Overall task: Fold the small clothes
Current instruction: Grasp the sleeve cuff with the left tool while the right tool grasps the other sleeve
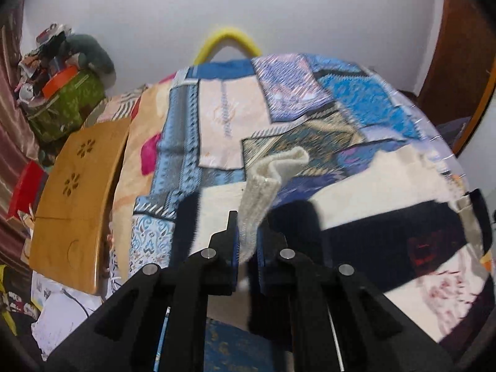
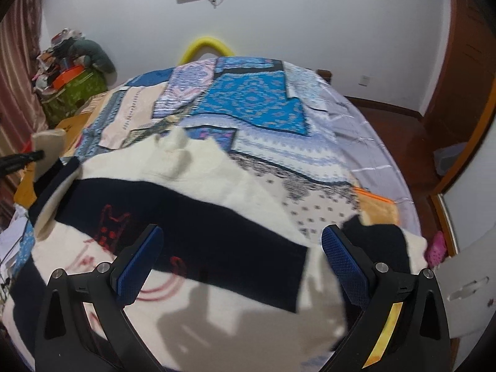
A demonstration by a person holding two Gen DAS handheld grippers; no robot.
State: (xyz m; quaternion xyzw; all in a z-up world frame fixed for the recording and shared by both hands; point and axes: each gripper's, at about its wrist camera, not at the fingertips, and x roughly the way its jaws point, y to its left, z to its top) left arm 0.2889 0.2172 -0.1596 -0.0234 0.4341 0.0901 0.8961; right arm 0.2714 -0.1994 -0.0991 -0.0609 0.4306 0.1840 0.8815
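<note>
Left hand-held gripper (image 1: 248, 235) clenched on cream sleeve (image 1: 266, 186) (stretching away up-frame), right hand-held gripper (image 2: 241, 241) released

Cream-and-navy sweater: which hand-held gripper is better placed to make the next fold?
Left. The left hand-held gripper is already shut on a cream knit edge of the sweater; the right hand-held gripper hangs open above it, holding nothing.

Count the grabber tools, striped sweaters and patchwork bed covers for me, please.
Grippers: 2 (left gripper shut on a cream sleeve, right gripper open)
Striped sweater: 1
Patchwork bedspread: 1
Total: 4
</note>
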